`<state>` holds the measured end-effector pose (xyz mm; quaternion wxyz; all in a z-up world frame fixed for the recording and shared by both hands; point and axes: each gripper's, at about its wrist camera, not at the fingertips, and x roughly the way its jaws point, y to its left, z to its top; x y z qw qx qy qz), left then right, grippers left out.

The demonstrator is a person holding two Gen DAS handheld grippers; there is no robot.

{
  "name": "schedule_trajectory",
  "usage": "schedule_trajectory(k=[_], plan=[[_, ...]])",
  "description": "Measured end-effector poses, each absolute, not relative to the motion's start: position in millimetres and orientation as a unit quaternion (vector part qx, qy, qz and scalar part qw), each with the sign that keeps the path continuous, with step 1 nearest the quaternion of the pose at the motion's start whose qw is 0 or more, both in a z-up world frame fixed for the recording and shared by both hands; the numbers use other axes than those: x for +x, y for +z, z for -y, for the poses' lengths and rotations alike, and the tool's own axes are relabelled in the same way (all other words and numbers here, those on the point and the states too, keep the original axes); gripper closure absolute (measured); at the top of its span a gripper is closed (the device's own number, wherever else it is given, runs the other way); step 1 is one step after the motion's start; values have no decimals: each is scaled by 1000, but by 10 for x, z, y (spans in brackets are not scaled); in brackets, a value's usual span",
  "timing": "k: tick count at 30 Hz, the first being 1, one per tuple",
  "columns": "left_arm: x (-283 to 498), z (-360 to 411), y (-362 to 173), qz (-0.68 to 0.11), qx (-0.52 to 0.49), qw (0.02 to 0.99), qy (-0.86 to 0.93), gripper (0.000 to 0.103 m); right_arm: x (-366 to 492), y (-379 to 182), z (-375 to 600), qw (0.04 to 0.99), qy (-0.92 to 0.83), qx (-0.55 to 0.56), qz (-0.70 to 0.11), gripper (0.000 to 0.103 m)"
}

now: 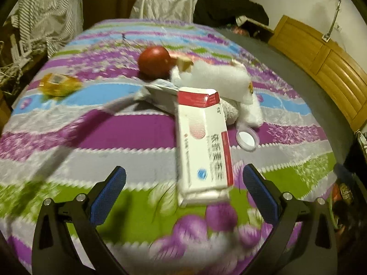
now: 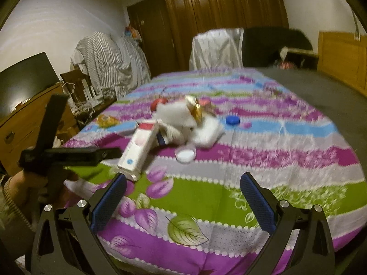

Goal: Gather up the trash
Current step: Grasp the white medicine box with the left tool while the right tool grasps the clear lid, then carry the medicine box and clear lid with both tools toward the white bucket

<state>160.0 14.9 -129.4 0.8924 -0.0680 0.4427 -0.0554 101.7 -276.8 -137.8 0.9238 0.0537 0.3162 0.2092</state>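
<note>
A white and red medicine box (image 1: 201, 142) lies lengthwise on the striped bedsheet (image 1: 114, 137). Its near end sits between the blue pads of my open left gripper (image 1: 184, 169), closer to the right pad, and nothing is pinched. Behind the box is a heap of white foam pieces (image 1: 218, 80), crumpled paper (image 1: 158, 94), a red round fruit (image 1: 154, 61) and a clear round lid (image 1: 247, 138). My right gripper (image 2: 183, 178) hangs open above the sheet, nearer than the box (image 2: 137, 149) and the heap (image 2: 181, 116), holding nothing. A blue bottle cap (image 2: 232, 120) lies right of the heap.
A yellow wrapper (image 1: 59, 84) lies at the bed's left side. A hand (image 2: 25, 183) holds the left tool's black frame (image 2: 68, 155) at the bed's left edge. A wooden headboard (image 1: 321, 68) is on the right, with a covered chair (image 2: 215, 48) and striped clothes (image 2: 110, 59) beyond.
</note>
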Motion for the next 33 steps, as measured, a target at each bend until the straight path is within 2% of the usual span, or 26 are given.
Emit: schedule_trajectory(k=[5, 7, 9, 11, 12, 13, 19, 25, 27, 30, 33], plan=[[1954, 38, -1446, -463, -48, 884, -52, 5, 1284, -1529, 2749, 912, 216, 60, -343, 4], [2023, 63, -1482, -466, -37, 883, -45, 12, 1410, -1567, 2690, 908, 225, 59, -349, 5], [2069, 28, -1533, -476, -39, 878, -42, 30, 1504, -1589, 2602, 903, 235, 53, -355, 8], [2067, -30, -1547, -473, -47, 878, -46, 37, 1662, -1647, 2475, 895, 248, 44, -367, 20], [2057, -48, -1543, -472, -46, 879, -46, 42, 1757, -1677, 2397, 891, 251, 36, -376, 41], [2043, -76, -1537, -471, -47, 879, -49, 44, 1832, -1700, 2349, 889, 251, 30, -380, 47], [2056, -172, -1578, -478, -53, 874, -67, 42, 2382, -1875, 2109, 870, 242, 25, -428, 47], [2082, -122, -1603, -473, -43, 878, -60, 42, 2652, -1979, 1883, 868, 225, -13, -442, 47], [2075, -127, -1602, -470, -44, 879, -57, 46, 2655, -2013, 1848, 869, 220, -25, -442, 47], [2046, -162, -1585, -466, -50, 882, -51, 51, 2609, -2011, 1837, 876, 210, -33, -434, 61], [1960, -198, -1537, -459, -57, 886, -47, 52, 2482, -1983, 1885, 880, 212, -24, -424, 62]])
